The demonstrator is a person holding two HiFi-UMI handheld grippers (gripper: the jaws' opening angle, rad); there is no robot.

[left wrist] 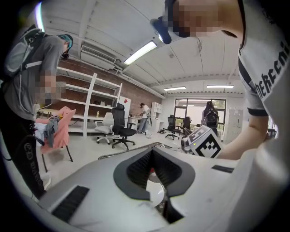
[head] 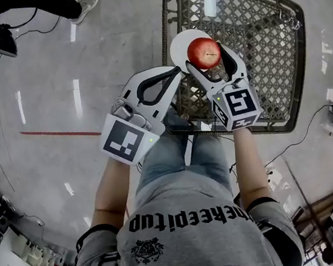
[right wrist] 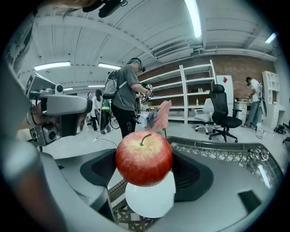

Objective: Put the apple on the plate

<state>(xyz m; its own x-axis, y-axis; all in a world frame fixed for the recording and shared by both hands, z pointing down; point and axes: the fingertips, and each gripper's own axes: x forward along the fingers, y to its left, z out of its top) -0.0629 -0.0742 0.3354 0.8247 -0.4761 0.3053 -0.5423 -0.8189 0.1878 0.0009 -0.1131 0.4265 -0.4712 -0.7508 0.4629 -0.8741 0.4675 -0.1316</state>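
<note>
Round glossy red apple (head: pixel 204 52), stem up, clamped between dark pads of right gripper (head: pixel 209 61), held over smooth white round plate (head: pixel 178 44). Plate set in lattice-woven basket (head: pixel 263 37). Left gripper (head: pixel 172 72) pinched together, nothing gripped.

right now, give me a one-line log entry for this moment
right gripper: shut on apple | apple: over plate, not released | left gripper: shut, empty
</note>
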